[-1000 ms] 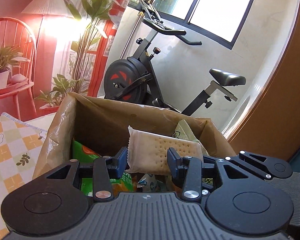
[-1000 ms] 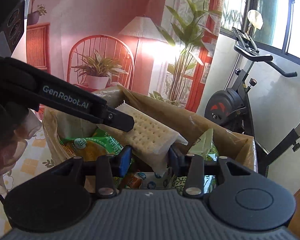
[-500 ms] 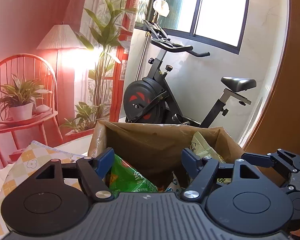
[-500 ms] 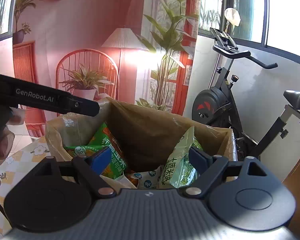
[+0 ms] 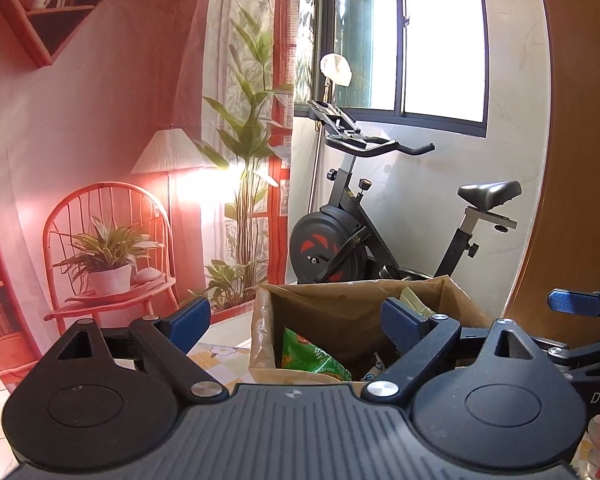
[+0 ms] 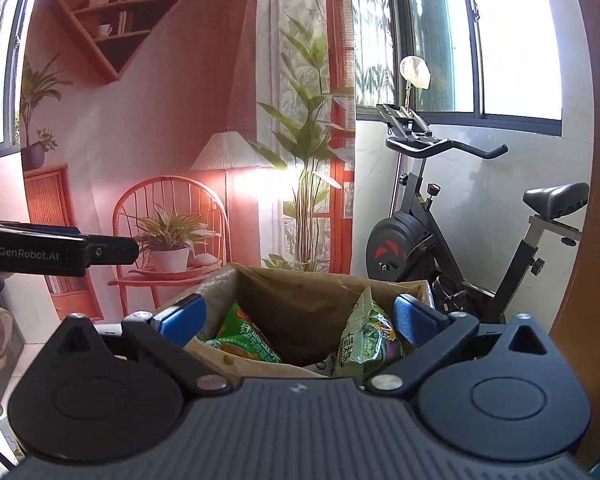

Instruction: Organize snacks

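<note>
A brown paper bag (image 5: 340, 304) (image 6: 300, 292) stands open in front of both grippers. Inside it I see a green-and-orange snack packet (image 6: 248, 336) (image 5: 312, 354) and a green packet (image 6: 368, 336) leaning at the right. My left gripper (image 5: 296, 320) hangs back from the bag's near rim, its jaws opening with nothing between them. Likewise my right gripper (image 6: 298, 316) hovers short of the bag, its jaws opening and empty. In the left wrist view the right gripper (image 5: 572, 304) shows at the right edge. In the right wrist view the left gripper (image 6: 80, 248) shows at the left edge. No cracker packet is in sight.
A black exercise bike (image 5: 340, 248) (image 6: 420, 248) stands behind the bag under the window. A printed backdrop with a red chair (image 6: 168, 232) and a lamp fills the left. A checked cloth (image 5: 220, 354) lies under the bag. A wooden panel (image 5: 580, 160) rises at the right.
Both grippers were shut on a cracker packet over the bag. They have let it go, spread wide, and drawn back and upward. The packet is out of sight.
</note>
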Available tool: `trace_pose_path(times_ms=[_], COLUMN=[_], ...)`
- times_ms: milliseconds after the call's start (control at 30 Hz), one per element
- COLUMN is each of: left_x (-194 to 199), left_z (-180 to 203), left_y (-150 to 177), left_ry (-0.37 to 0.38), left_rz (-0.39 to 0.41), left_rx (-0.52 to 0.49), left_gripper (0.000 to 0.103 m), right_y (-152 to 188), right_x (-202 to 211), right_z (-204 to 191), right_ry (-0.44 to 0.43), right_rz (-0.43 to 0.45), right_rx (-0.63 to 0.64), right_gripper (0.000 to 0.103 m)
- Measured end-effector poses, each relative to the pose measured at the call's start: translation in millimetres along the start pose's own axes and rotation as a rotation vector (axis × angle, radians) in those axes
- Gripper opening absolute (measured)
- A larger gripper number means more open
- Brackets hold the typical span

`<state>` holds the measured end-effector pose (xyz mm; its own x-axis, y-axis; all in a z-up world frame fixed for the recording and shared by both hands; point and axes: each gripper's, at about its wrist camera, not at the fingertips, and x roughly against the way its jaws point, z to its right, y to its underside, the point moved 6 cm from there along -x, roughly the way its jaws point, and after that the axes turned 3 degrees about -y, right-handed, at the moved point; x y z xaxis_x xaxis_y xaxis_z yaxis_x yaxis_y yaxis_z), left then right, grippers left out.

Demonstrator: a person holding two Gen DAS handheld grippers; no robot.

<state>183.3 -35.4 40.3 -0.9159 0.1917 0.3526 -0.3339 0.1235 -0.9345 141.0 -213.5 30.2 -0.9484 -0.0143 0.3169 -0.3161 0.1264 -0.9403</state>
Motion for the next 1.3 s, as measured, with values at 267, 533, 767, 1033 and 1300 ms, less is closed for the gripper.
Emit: trace_pose_path(times_ms=[267,533,767,1033,1300], left_x=[47.5,62.3,65.0,67.7,67.8], left_z=[7.0,-3.1,-8.1,-8.0,-6.7], left_y=[3.5,13.4,14.5,17.1,17.6], left_ry=[-0.112,-0.111,-0.132,-0.137,-0.135], left_rz=[0.059,0.042,0.035,0.036,0.034], left_rx=[-0.057,0.019,0.023,0.020,0.021], left_gripper=[0.097,0.097,0.097,0.097,0.097], right_y=[-3.9,3.0,5.6,5.9,8.2], right_x=[37.2,52.0,54.6,55.0,55.1], right_z=[-21.7,-26.9,-29.2,-28.2,-27.1], right_ry=[0.006,-0.009,-0.001,-0.002,-0.003], right_rz=[0.034,0.031,0.025,0.021,0.019], right_rx=[-0.007,-0.047,-0.045,-0.050,-0.047], right_gripper=[0.102,0.102,0.102,0.102,0.102])
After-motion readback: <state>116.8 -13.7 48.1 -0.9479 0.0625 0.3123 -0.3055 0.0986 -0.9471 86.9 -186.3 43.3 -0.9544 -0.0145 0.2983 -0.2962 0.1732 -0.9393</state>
